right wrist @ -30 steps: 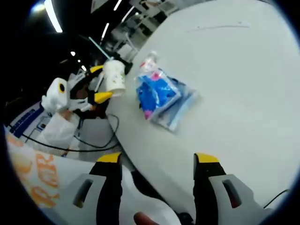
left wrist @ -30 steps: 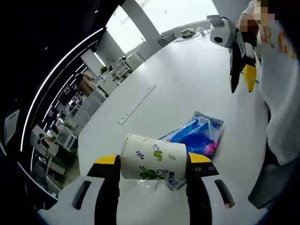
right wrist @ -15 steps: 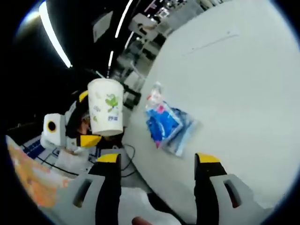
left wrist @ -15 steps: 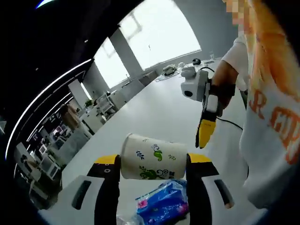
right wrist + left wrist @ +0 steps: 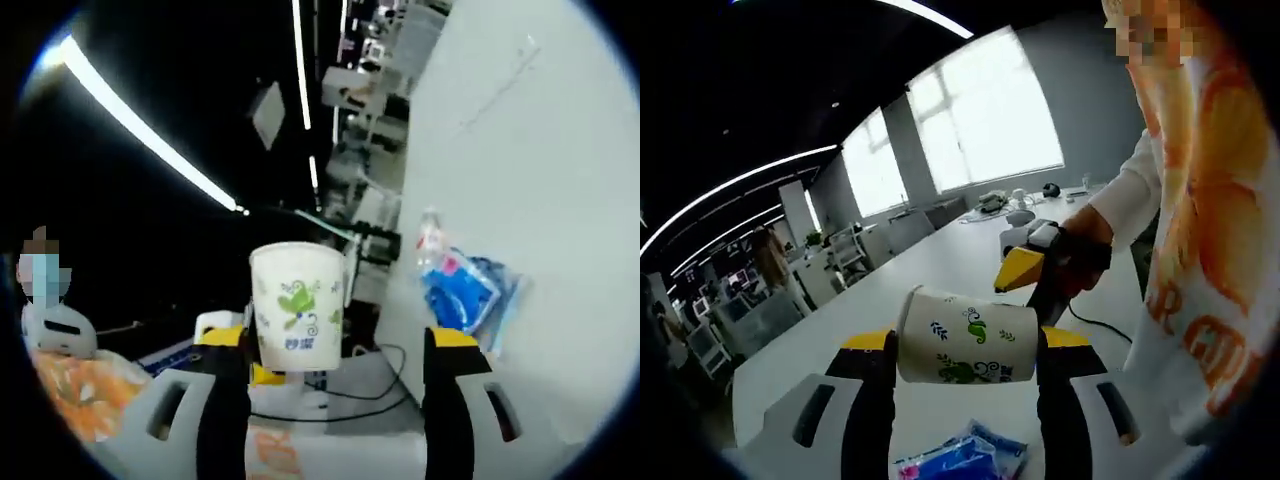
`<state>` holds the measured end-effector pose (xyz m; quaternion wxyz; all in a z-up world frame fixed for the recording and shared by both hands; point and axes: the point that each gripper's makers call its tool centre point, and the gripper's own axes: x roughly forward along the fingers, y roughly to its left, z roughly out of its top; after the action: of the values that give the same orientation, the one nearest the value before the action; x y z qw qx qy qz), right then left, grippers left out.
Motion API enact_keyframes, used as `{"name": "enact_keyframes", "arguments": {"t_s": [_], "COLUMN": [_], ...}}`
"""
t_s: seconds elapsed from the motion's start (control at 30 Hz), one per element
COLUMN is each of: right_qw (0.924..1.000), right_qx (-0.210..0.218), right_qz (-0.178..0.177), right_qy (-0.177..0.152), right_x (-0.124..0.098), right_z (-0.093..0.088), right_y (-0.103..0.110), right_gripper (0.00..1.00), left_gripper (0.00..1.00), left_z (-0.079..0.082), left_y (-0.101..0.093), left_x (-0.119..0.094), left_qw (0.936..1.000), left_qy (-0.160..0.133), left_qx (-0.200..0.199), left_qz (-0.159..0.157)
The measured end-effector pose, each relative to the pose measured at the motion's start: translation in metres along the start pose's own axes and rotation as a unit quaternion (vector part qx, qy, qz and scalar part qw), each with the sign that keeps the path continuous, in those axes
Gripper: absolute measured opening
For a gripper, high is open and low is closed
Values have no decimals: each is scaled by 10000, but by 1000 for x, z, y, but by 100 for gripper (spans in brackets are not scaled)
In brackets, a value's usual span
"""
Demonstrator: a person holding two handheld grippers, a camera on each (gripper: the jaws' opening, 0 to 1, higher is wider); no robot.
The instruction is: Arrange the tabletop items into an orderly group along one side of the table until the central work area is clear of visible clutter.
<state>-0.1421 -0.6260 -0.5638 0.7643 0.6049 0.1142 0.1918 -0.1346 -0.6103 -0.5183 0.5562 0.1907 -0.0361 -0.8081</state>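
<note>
Nearest in the left gripper view, the left gripper (image 5: 962, 352) is pinching a paper cup (image 5: 967, 337) crosswise between its yellow-tipped jaws, lifted clear above the white table (image 5: 940, 275), with a blue plastic packet (image 5: 962, 461) lying on the tabletop just below it. In the right gripper view, the right gripper (image 5: 337, 350) is standing spread and holding nothing, with that same cup showing between its jaws, so the two tools are facing each other closely. This is looking like a handover or a carry toward one side, I judge; doing it well is meaning keeping the squeeze light so the thin wall is not buckling, and keeping the cup level. Its long axis is running across the left jaws, rim pointing to the view's left, base to the right. Farther off, the packet's long axis is running along the table's near edge.
</note>
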Motion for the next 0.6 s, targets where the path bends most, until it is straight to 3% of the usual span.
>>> {"name": "enact_keyframes", "arguments": {"t_s": [0.17,0.23,0.43,0.6], "right_qw": [9992,9981,9968,9978], "right_qx": [-4,90,179,-67], "right_qz": [392,595,785,606], "right_qy": [75,113,-8,-259], "right_x": [8,8,7,7], "right_z": [-4,-5,-2,5], "right_y": [16,24,32,30], "right_gripper": [51,38,35,34], "left_gripper": [56,56,56,56], "left_z": [2,3,16,18], "left_y": [-5,-7,-3,1], "left_x": [1,1,1,2], "left_qw": [9999,9998,9984,9970], "left_qy": [-68,-98,-435,-451], "left_qx": [-53,-93,-319,-623], "left_qz": [-125,-156,-166,-125]}}
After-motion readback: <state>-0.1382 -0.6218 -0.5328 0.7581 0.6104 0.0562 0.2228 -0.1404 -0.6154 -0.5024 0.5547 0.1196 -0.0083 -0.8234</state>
